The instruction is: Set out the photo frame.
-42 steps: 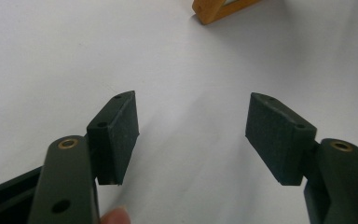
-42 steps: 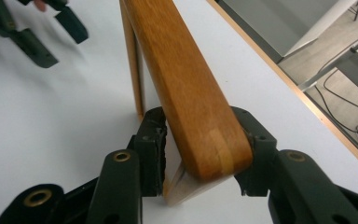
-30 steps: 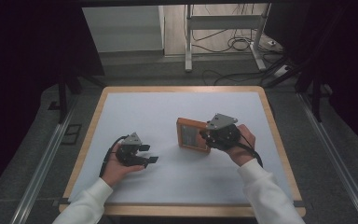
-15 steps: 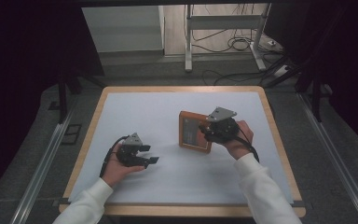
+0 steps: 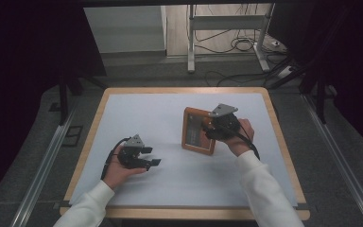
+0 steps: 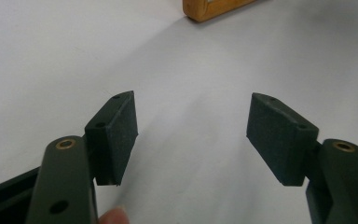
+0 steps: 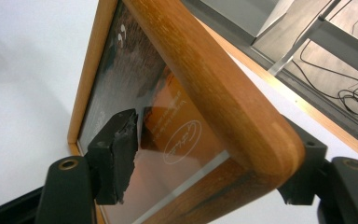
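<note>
A wooden picture frame point(image 5: 197, 135) with a glass front sits tilted on the white table top, right of centre. My right gripper point(image 5: 209, 128) straddles its right rim. In the right gripper view, the frame's thick rounded rim point(image 7: 200, 70) runs between the jaws of the right gripper point(image 7: 214, 140). The left pad stands off in front of the glass and the right pad sits behind the corner. These jaws have just been opening and stand open around the rim. My left gripper point(image 5: 151, 156) rests low at the table's left, open and empty point(image 6: 193, 135), with the frame's corner point(image 6: 214, 7) far ahead.
The white table top point(image 5: 137, 113) has a wooden border; its right edge point(image 5: 276, 127) runs close behind the right hand. Metal stand legs and loose cables point(image 5: 231, 45) lie on the floor beyond the table. Dark curtains hang at both sides.
My right hand has shifted a little toward the far side of the table along the frame's rim. The frame has barely moved. The left hand and gripper have stayed put.
</note>
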The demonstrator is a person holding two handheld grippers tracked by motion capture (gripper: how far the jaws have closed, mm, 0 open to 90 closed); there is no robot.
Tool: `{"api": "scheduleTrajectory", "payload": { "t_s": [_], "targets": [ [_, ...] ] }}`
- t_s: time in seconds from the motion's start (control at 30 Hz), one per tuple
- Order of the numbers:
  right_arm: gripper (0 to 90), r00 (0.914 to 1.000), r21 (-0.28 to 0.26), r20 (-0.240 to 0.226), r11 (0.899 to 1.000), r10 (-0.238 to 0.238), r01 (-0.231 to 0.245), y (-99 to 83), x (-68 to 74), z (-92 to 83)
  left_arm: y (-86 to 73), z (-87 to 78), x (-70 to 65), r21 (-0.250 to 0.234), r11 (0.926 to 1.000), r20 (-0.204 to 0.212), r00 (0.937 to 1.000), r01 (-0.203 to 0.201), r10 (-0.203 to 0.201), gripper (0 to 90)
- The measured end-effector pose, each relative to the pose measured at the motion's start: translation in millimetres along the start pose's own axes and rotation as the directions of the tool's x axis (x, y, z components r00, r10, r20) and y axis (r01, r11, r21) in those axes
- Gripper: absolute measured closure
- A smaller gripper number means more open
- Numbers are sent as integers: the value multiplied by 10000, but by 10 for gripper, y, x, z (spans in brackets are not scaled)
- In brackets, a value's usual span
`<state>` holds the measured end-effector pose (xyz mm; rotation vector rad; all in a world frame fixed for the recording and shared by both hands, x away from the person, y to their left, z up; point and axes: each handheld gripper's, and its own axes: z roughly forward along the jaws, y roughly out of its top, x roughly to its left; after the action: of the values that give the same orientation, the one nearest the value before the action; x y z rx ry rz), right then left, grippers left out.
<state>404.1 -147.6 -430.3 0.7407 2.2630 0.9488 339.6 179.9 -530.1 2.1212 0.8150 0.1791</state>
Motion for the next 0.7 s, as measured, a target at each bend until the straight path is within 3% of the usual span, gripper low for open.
{"api": "scheduleTrajectory", "payload": {
  "t_s": [0.37,0.7],
  "targets": [
    [251,9985,181,251,9987,480,-484,-28,-48,93,2,-1,2,6,10000,14,10000,3,-3,327],
    [238,9950,198,204,9949,982,-986,-63,-107,156,0,5,2,45,10000,26,10000,24,-24,326]
  ]
}}
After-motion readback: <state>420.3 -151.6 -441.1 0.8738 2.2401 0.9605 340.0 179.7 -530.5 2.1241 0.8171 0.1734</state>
